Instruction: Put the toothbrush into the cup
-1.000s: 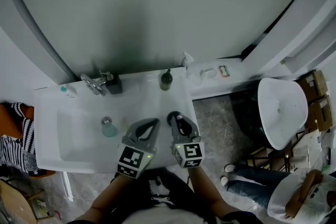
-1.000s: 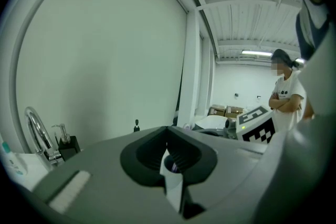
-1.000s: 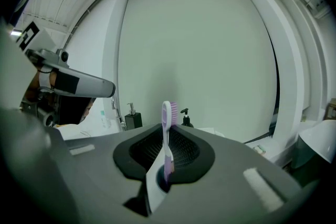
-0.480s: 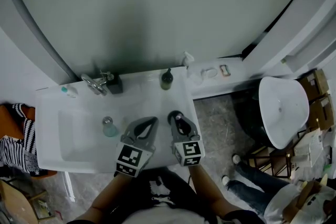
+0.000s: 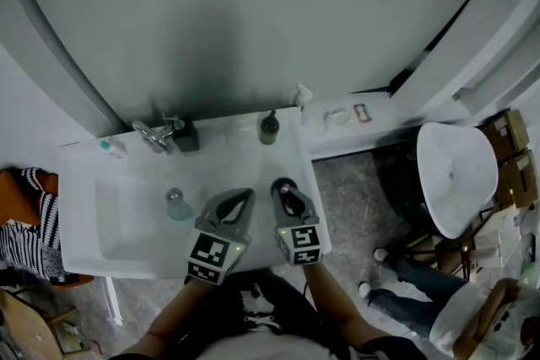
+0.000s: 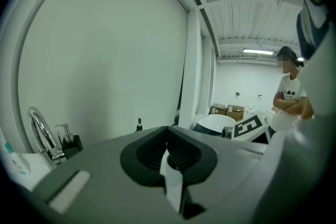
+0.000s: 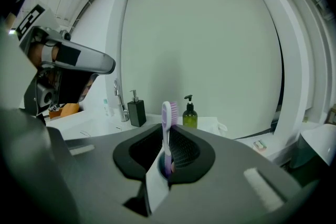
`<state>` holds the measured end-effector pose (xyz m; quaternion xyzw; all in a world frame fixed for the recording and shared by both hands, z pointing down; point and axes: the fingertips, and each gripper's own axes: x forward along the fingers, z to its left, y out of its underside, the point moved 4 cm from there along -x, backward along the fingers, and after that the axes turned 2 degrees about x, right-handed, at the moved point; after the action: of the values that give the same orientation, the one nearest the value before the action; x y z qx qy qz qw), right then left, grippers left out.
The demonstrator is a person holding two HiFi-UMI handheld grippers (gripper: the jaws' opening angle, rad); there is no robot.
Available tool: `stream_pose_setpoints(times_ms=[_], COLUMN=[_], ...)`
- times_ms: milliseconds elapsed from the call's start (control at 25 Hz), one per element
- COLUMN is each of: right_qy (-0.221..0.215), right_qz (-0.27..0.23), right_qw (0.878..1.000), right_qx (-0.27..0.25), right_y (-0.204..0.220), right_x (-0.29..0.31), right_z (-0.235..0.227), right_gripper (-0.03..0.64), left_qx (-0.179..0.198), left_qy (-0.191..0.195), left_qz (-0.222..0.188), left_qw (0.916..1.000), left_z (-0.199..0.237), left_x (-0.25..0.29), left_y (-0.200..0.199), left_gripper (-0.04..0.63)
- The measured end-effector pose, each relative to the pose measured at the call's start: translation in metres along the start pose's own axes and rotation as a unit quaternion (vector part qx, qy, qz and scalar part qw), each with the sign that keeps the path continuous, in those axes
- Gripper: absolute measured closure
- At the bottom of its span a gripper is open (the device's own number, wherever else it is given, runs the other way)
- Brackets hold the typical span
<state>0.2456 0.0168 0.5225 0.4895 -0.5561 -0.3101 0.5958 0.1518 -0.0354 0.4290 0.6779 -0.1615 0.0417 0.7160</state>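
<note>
Standing at the left of the scene on the white sink counter [image 5: 84, 206], a small clear bluish cup [image 5: 175, 205] sits upright, though whether it rests in the basin or on its edge cannot be told. Just right of it, the left gripper [image 5: 241, 198] hovers with its jaws pressed together on nothing. Beside that, farther right, the right gripper [image 5: 283, 188] pinches a white-and-pink plastic toothbrush [image 7: 167, 134] low on its handle. The brush's long axis stands upright across the jaws, bristle head on top. The cup thus lies to the left of the loaded jaws and below them, with the empty gripper in between and nearer to it. The coming move likely calls for carrying the brush leftward past that gripper and lowering it handle-first into the cup.
</note>
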Motion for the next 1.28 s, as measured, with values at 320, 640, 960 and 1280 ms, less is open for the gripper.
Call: stream_pose_setpoints(times_ms=[320,640,960,1280], right_qy=[-0.007,-0.015,-0.02,-0.02], right_qz=[0.019,0.033,0.049,0.061], right_qw=[1.0,0.999,0.999,0.998], right_qx=[0.0,0.002,0.001,0.0], right_y=[0.007,0.014,0.022,0.029], right_x=[0.004,0.008,0.011,0.012], right_z=[0.001,-0.001,-0.001,-0.001], right_gripper=[0.577,0.575,0.575,0.575], left_qx=[-0.002,-0.004,-0.006,-0.007], left_qy=[0.005,0.005,0.003,0.005], left_qz=[0.001,0.002,0.004,0.003], left_qw=[1.0,1.0,1.0,1.0], left_z=[-0.003,-0.004,-0.004,-0.006], left_x=[0.001,0.002,0.003,0.003], left_y=[0.0,0.0,0.003,0.005], left_gripper=[0.597,0.597,0.597,0.595])
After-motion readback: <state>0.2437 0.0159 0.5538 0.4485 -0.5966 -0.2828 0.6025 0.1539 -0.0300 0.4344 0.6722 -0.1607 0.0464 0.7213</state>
